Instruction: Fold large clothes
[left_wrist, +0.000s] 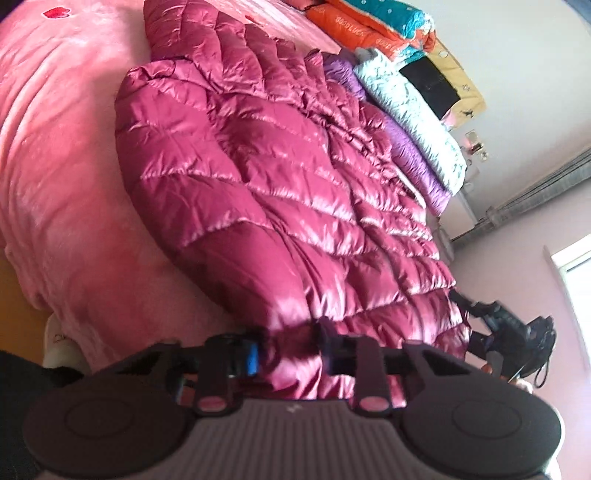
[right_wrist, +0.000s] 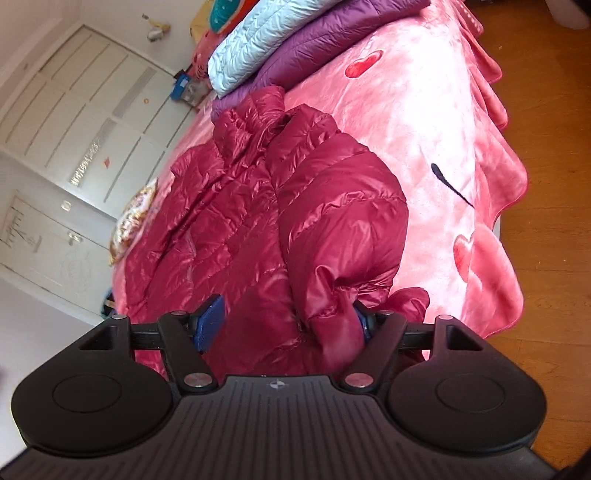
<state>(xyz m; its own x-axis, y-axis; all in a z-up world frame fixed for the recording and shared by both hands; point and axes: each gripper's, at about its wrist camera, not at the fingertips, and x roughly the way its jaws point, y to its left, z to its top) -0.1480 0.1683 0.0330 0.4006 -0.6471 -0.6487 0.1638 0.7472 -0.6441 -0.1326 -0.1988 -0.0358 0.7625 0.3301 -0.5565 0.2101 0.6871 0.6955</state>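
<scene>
Jacket (left_wrist: 280, 192), a shiny magenta puffer with quilted channels, lay spread on the pink bed (left_wrist: 55, 147), its collar far from us. We had the left gripper (left_wrist: 288, 343) clamped on the hem. The right gripper (right_wrist: 286, 325) stood with jaws apart around a sleeve cuff. We judged both grips should bite deep, since slick fabric slips.

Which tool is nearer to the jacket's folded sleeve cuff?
Right. The right tool has the sleeve cuff between its fingers; the left tool grips the jacket's hem instead.
</scene>
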